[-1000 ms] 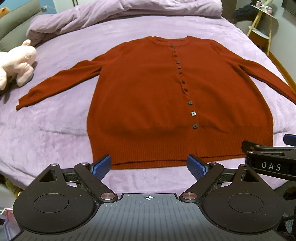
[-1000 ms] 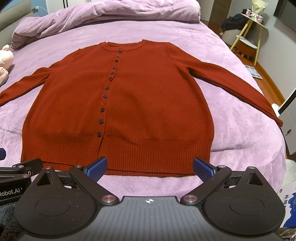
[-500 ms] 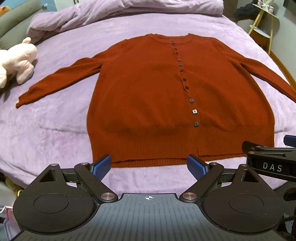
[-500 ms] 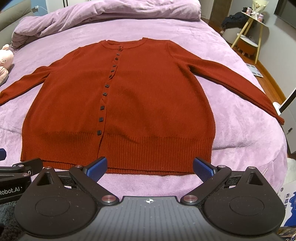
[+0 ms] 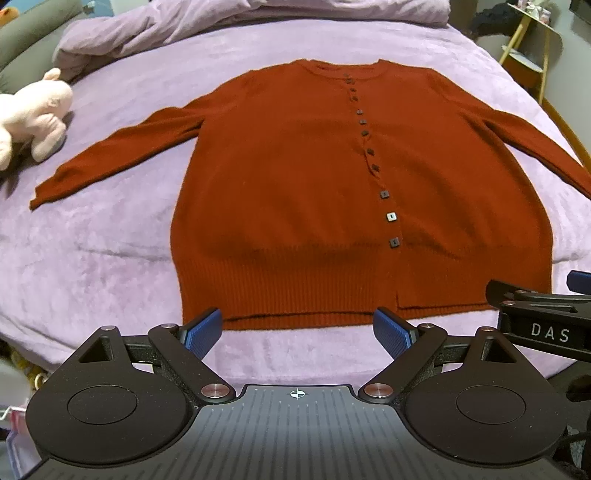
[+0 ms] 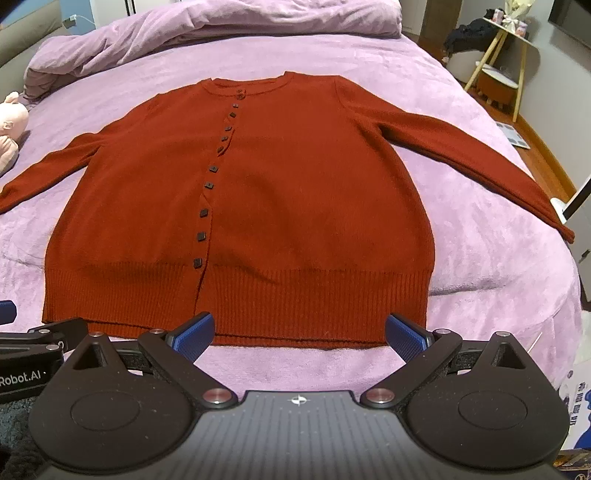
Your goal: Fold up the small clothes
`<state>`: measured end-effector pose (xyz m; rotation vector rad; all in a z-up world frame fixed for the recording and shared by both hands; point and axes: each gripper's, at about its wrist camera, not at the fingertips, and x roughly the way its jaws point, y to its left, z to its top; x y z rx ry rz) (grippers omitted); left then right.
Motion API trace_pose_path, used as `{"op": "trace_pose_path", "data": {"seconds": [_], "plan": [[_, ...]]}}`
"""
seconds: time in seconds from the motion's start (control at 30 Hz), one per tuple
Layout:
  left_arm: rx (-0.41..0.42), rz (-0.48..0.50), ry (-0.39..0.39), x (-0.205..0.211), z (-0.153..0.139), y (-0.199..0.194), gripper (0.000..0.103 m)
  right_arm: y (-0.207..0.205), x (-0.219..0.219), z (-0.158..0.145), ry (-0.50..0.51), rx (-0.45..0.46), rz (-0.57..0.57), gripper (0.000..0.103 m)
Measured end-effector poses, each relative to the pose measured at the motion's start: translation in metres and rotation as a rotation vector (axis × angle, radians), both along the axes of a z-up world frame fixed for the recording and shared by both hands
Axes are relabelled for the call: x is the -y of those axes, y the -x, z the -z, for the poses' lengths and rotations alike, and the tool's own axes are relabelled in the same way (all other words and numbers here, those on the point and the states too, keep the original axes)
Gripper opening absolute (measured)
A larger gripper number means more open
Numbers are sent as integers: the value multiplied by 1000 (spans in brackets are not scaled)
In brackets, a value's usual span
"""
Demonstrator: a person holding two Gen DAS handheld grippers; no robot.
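A rust-red cardigan [image 5: 295, 192] is laid flat, front up, on a bed covered by a lilac blanket [image 5: 92, 240]. It is buttoned down the front with a row of small dark square buttons [image 5: 384, 194], and its neckline is pointed toward the far end of the bed. Both sleeves are spread outward and slightly downward — the left sleeve [image 5: 110, 162] is stretched toward a pale pink plush toy [image 5: 33, 114] lying near the bed's left edge, while the right sleeve [image 6: 472, 155] is extended toward the right edge. The ribbed hem [image 6: 258, 306] is placed nearest the cameras.

The left tongs [image 5: 297, 328] are held released, their blue pads [image 5: 203, 330] set wide apart just short of the hem, with nothing between them. The right tongs [image 6: 299, 334] are likewise spread wide and empty — their blue pads [image 6: 194, 332] are seen at the hem's lower edge, though whether the fabric is touched cannot be told. Part of the right device is seen at the right border of the left wrist view, and part of the left device at the left border of the right wrist view.

A crumpled lilac duvet [image 6: 221, 22] is heaped at the head of the bed. A yellow-legged side stand [image 6: 506, 66] is seen beyond the bed's far right corner.
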<state>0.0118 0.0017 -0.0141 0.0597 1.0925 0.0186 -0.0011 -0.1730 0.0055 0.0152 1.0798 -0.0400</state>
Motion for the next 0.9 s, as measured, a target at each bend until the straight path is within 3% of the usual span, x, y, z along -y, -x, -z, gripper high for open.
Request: {"op": "trace_pose_path", "data": {"seconds": [0.23,0.33,0.47,0.6,0.7,0.8,0.87,0.9], "plan": [[-27,-9,1,0,7,-7,93,-5,5,5,-34,-5,-2,99],[-40,-9,0,0,11,-11,93,-8,15,8,-122,17,-14,99],[-50,-18,11,-2,16,-22,93,-8,41,8,-254,180,1,99],[-30,-20,23,-1,21,-40,93,-17,76,20,-262,301,-2,99],[33,-17,26,0,24,-61,93,-32,130,28,-321,332,129,99],[86,-28,45,1,31,-84,93,-44,208,44,-454,408,388,99],[102,-45,69,1,38,-99,93,-50,263,62,-527,424,603,94],[108,-58,78,1,41,-107,93,-52,288,71,-563,421,698,84]]}}
